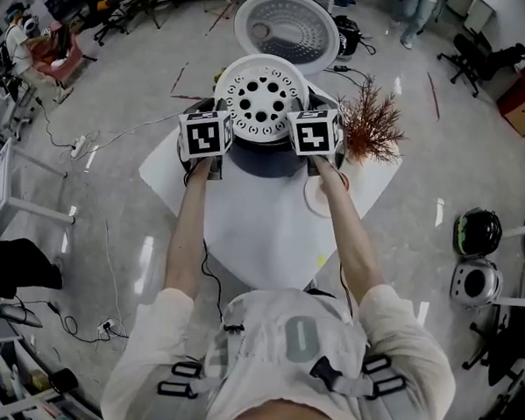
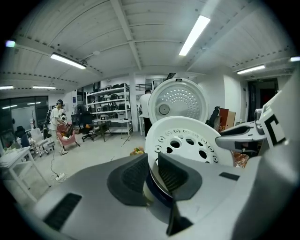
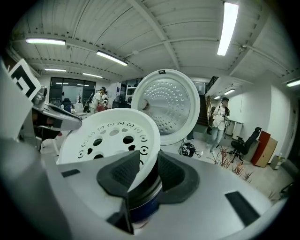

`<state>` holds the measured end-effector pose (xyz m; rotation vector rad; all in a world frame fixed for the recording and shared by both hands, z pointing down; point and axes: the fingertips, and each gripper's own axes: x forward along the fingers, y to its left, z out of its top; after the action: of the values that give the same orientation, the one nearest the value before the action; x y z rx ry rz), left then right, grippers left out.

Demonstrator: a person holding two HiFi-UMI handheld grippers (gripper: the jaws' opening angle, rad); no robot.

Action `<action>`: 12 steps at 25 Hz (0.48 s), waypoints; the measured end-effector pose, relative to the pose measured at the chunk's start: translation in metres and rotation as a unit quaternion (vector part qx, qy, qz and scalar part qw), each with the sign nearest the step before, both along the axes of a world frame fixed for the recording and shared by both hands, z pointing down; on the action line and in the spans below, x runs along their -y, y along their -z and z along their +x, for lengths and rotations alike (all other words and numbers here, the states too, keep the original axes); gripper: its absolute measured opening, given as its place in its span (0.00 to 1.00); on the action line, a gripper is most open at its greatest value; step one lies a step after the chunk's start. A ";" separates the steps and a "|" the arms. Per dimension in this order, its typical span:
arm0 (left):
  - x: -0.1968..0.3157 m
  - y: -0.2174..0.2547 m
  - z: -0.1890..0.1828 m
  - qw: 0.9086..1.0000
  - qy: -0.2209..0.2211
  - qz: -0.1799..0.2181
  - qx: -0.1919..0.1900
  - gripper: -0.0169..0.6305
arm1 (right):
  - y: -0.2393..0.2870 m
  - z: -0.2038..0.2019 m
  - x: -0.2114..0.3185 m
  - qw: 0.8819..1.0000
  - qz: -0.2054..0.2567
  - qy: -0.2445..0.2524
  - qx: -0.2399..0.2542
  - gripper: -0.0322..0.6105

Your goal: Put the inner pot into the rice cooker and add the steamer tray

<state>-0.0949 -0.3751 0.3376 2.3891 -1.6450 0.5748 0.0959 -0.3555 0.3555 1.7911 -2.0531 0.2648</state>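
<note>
- The left gripper (image 2: 153, 164) pinches the near-left rim of the white, perforated steamer tray (image 1: 260, 97). Its pads are closed on the rim's thin edge.
- The right gripper (image 3: 148, 166) pinches the opposite, near-right rim the same way, so the tray spans the gap between the two grippers.
- Directly below the jaws and tray is the dark rice cooker (image 1: 265, 159). Its round lid (image 1: 285, 30) stands open just beyond both grippers.
- Progress, as a judgement: the tray is at the cooker's mouth but not yet released, so the last step looks nearly finished. Letting go and pulling back remain.
- The inner pot cannot be seen, because the tray covers the opening.
- Only the gripper views show the pads on the rim, with a dark blue and silver band just beneath it; whether that band is pot or cooker is unclear.
- Only the head view shows the tray centred over the cooker, the white table (image 1: 253, 222) under the arms, and a reddish dried plant (image 1: 372, 123) beside the right gripper.
</note>
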 end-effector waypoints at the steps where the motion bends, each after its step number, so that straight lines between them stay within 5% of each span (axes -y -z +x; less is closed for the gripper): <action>1: 0.001 -0.002 0.000 1.000 -0.001 -0.003 0.002 0.14 | -0.003 0.000 0.001 1.000 -0.003 0.000 0.000 0.25; 12: 0.006 -0.024 0.010 0.999 -0.016 -0.032 0.023 0.14 | -0.027 0.008 0.002 0.999 -0.040 -0.010 -0.007 0.26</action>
<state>-0.0852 -0.3814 0.3613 2.3781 -1.5841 0.6818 0.1036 -0.3578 0.3824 1.7617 -1.9884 0.3339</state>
